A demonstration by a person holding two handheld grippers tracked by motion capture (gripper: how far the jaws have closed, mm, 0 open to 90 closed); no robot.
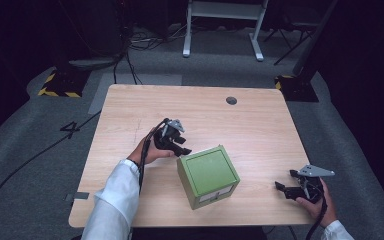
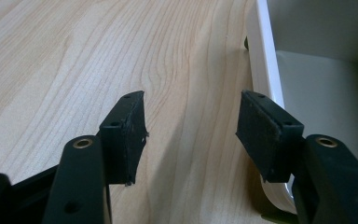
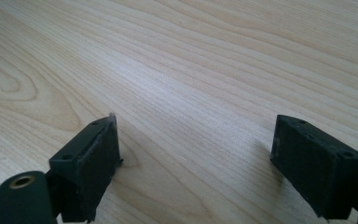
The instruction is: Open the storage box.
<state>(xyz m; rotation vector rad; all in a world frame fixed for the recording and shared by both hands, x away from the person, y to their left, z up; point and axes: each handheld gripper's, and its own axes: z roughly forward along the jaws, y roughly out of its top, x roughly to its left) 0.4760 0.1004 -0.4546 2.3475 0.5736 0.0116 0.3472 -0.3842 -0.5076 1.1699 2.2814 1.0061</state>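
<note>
My left hand-held gripper (image 1: 182, 146), jaws apart and holding nothing, sits just beside the green square box (image 1: 208, 175) on the light wooden desk (image 1: 260, 125); my right hand-held gripper (image 1: 286, 182) rests wide apart.

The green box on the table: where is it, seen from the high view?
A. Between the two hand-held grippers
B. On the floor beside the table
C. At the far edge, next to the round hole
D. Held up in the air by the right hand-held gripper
A: the green box stands on the table, with the left hand-held gripper at its left corner and the right hand-held gripper apart at its right.
</note>
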